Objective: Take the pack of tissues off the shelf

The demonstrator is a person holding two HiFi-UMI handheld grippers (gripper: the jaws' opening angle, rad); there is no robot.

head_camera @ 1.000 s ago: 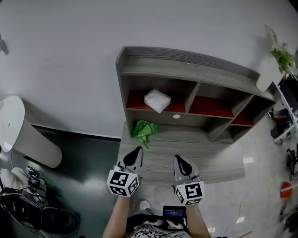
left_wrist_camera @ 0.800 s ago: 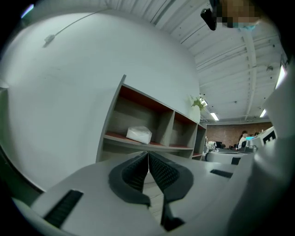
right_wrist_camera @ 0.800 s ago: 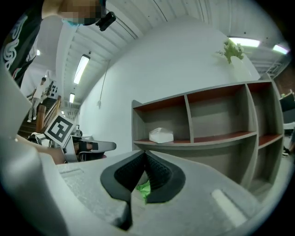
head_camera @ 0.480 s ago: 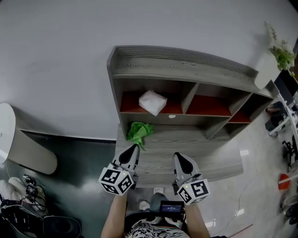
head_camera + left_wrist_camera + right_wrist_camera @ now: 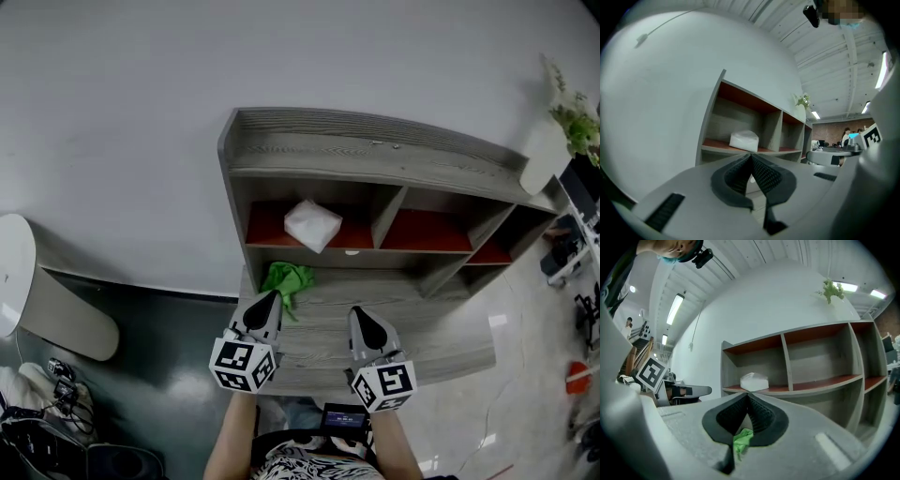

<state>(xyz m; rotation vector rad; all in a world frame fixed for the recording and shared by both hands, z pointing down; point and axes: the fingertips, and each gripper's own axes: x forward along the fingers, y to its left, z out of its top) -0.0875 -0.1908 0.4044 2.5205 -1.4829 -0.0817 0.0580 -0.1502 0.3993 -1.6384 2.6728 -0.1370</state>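
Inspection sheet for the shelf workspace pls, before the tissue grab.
Surface: grey wooden shelf with red-lined compartments and a lower ledge.
Job's things: pack of tissues in the left compartment, untouched.
Clutter: green cloth crumpled on the ledge below the tissues.
Grippers: left hand-held gripper and right hand-held gripper both shut, empty, short of the compartments, pointing at them.
Cables: possible tangle on the floor, lower left; too small to confirm.
Surroundings: white wall; plant by the shelf's right end; white rounded bin at left.
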